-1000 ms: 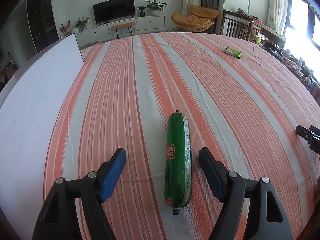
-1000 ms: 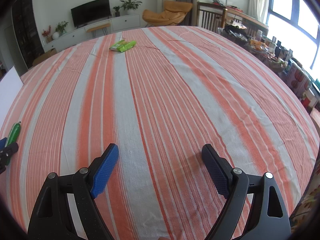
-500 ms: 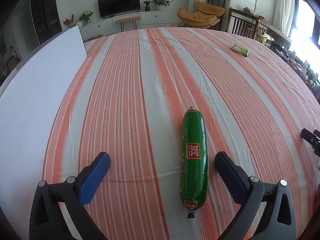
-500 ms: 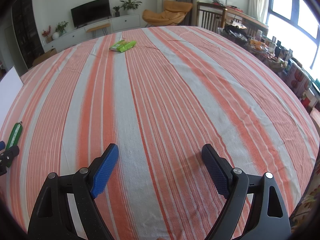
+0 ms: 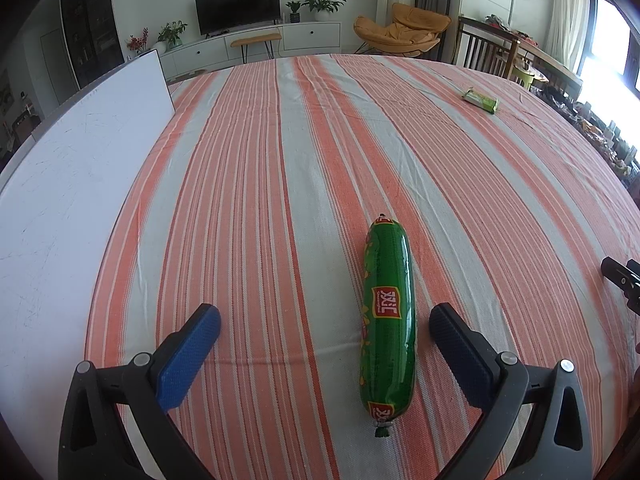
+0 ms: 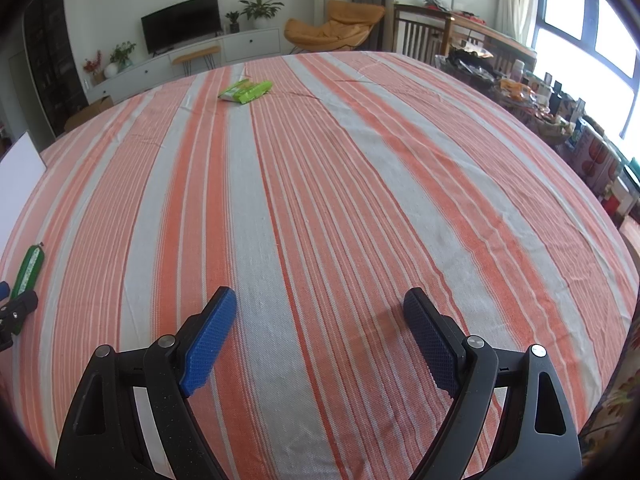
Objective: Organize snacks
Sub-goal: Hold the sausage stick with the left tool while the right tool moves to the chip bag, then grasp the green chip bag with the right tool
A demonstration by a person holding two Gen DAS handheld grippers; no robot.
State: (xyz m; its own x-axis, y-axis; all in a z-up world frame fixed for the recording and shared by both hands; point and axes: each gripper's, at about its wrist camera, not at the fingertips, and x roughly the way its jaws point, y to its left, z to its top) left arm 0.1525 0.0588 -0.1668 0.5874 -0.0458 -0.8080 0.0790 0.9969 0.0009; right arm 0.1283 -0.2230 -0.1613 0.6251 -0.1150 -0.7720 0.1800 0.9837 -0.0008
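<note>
A green sausage snack with red labels (image 5: 387, 312) lies lengthwise on the orange-striped tablecloth (image 5: 256, 184), loose between my left gripper's fingers, closer to the right one. My left gripper (image 5: 324, 322) is open and empty above the cloth. A light green snack packet (image 5: 480, 99) lies far back on the right; it also shows in the right wrist view (image 6: 246, 91). My right gripper (image 6: 320, 312) is open and empty over bare cloth. The sausage (image 6: 29, 268) and the left gripper's finger (image 6: 20, 306) show at its far left.
A white board (image 5: 68, 200) lies along the table's left side. The right gripper's tip (image 5: 622, 276) shows at the left wrist view's right edge. A cluttered shelf (image 6: 560, 104) and a wooden chair (image 5: 484, 52) stand past the table's right edge.
My left gripper has opened wider and pulled back and up from the sausage, which now lies free on the cloth. The right gripper has not moved.
</note>
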